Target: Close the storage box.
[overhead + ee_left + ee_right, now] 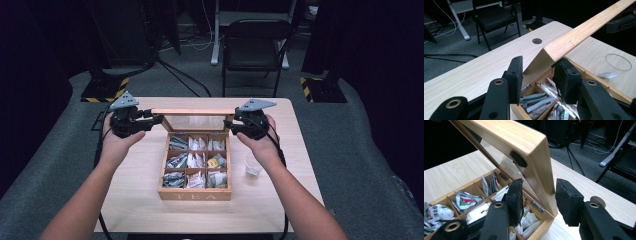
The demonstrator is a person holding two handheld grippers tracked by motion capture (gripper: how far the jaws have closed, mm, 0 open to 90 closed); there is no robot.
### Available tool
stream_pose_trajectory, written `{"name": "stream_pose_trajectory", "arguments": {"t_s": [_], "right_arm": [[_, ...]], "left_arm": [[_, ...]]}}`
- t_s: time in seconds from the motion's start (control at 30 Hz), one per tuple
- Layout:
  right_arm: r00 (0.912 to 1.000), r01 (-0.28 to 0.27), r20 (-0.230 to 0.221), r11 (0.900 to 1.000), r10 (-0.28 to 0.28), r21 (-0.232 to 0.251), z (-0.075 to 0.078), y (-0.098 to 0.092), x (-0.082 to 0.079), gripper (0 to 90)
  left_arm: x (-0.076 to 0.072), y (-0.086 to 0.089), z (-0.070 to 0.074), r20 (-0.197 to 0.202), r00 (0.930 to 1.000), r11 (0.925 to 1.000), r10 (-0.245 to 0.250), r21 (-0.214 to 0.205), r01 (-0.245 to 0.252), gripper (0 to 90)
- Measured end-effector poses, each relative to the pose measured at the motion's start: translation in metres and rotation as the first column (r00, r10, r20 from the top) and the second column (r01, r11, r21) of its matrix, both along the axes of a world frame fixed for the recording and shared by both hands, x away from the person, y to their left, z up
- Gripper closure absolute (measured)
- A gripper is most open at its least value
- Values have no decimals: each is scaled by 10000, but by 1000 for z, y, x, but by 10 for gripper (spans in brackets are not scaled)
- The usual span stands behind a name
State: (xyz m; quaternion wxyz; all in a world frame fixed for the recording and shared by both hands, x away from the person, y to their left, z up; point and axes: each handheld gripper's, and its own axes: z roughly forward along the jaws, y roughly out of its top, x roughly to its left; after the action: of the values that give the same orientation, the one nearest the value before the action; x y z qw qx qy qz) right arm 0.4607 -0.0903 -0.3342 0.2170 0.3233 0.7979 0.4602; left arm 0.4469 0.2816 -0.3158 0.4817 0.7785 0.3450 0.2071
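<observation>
Lid [194, 111] of the tea box [195, 194] stands raised at table [280, 200] centre, above the bag compartments. At its 9 o'clock corner my left claw [159, 119] is clamped on the frame. At its 3 o'clock corner my right claw [228, 125] straddles the edge, jaws apart, one pad clear. A cup [253, 164] sits at the box's 3 o'clock.

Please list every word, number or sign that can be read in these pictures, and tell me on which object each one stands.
"TEA": on the front wall of the wooden tea box, in the high view.
Print on the tea bag packets: too small and blurred to read in all three views.
Black and yellow hazard stripes: a warning mark without words, on the floor stand bases behind the table.
</observation>
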Motion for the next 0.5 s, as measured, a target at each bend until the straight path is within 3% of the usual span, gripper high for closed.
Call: {"name": "stream_pose_trajectory", "arguments": {"t_s": [0.27, 0.5], "right_arm": [[9998, -96, -151, 9999, 97, 65, -1, -3, -12, 570], [9998, -79, 209, 10000, 79, 21, 0, -2, -27, 549]], "left_arm": [[-10, 2, -7, 36, 9999, 9999, -140, -24, 140, 587], [-17, 2, -11, 89, 9997, 9998, -210, -16, 210, 582]]}}
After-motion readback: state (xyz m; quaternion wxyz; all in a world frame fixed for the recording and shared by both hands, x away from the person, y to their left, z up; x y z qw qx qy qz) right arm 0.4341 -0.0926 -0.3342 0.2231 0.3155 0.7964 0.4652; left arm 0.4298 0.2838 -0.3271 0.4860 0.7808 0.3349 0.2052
